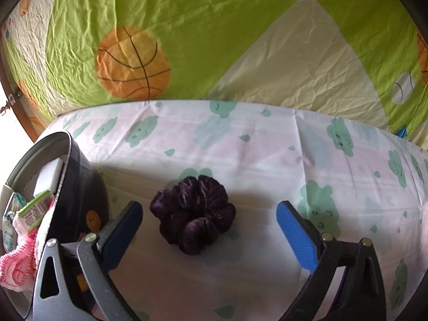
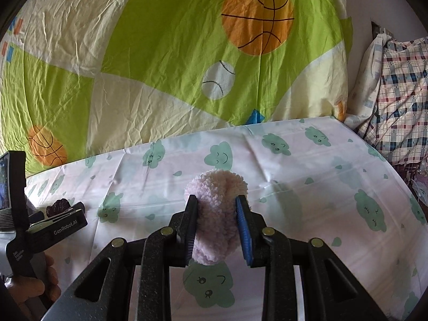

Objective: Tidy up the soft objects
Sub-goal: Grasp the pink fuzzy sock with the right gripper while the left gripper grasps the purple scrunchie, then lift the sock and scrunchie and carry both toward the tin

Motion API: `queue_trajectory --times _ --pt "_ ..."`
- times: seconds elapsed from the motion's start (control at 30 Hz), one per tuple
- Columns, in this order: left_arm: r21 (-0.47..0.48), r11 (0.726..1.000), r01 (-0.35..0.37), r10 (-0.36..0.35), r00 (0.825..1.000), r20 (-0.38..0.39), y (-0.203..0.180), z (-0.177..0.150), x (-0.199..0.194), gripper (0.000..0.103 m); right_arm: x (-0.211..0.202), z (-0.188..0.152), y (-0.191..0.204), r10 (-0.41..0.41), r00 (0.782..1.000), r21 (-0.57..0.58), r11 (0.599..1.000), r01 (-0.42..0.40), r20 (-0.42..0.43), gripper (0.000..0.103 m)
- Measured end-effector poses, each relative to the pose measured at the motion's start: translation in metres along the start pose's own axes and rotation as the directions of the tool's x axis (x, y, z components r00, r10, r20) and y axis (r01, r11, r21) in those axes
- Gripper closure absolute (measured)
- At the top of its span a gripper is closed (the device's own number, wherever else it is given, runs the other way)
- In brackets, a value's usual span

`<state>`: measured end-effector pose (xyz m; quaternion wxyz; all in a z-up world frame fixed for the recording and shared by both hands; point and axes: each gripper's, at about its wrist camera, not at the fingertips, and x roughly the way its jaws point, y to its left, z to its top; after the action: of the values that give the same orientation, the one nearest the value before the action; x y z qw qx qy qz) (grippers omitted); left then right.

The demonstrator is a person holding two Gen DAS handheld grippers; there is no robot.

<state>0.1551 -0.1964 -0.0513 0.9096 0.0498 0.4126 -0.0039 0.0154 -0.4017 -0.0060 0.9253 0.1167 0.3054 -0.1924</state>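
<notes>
Left wrist, scrunchie [image 1: 193, 216] between open jaws, basket [image 1: 77, 171] beside

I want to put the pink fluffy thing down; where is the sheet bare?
Bare cloud-print sheet lies right of the pink fluffy ball, toward the plaid bedding. Leftward is crowded: purple scrunchie between the open left claw, beside the dark bin.

The carrying surface is a flat top covered with a white plastic sheet printed with mint-green cloud faces [image 1: 267, 160]. A dark purple velvet scrunchie [image 1: 193, 215] lies directly on this sheet. To the left of the scrunchie, near it, stands a round black container with a grey rim [image 1: 77, 176]. Beyond the scrunchie, the far edge of the sheet meets a wrinkled green and cream bed cover with orange basketball prints [image 1: 187, 26].
</notes>
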Motion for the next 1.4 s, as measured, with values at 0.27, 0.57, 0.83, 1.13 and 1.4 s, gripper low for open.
queue_trajectory --times 0.27,0.57,0.83,1.13,1.4 --pt "-0.041 0.992 0.117 -0.119 0.992 -0.048 0.005 -0.004 0.011 0.042 -0.001 0.000 -0.001 0.001 1.000 0.008 1.000 -0.001 0.002 0.073" --pt "0.017 0.971 0.240 -0.240 0.971 0.001 -0.004 -0.011 -0.008 0.064 0.000 -0.001 -0.001 -0.027 0.999 -0.004 1.000 0.027 0.018 0.073" --pt "0.097 0.962 0.254 -0.261 0.963 0.064 -0.021 -0.021 -0.036 0.064 -0.003 0.000 0.000 -0.074 0.995 -0.034 0.997 0.076 0.060 0.073" --pt "0.134 0.950 0.282 -0.292 0.954 0.062 -0.036 -0.034 -0.051 0.064 0.000 0.000 -0.007 -0.071 0.996 -0.022 0.997 0.072 0.053 0.073" --pt "0.146 0.949 0.278 -0.294 0.950 0.106 -0.028 -0.045 -0.070 0.064 -0.016 0.000 -0.012 0.076 0.990 0.033 0.996 -0.080 0.119 0.073"
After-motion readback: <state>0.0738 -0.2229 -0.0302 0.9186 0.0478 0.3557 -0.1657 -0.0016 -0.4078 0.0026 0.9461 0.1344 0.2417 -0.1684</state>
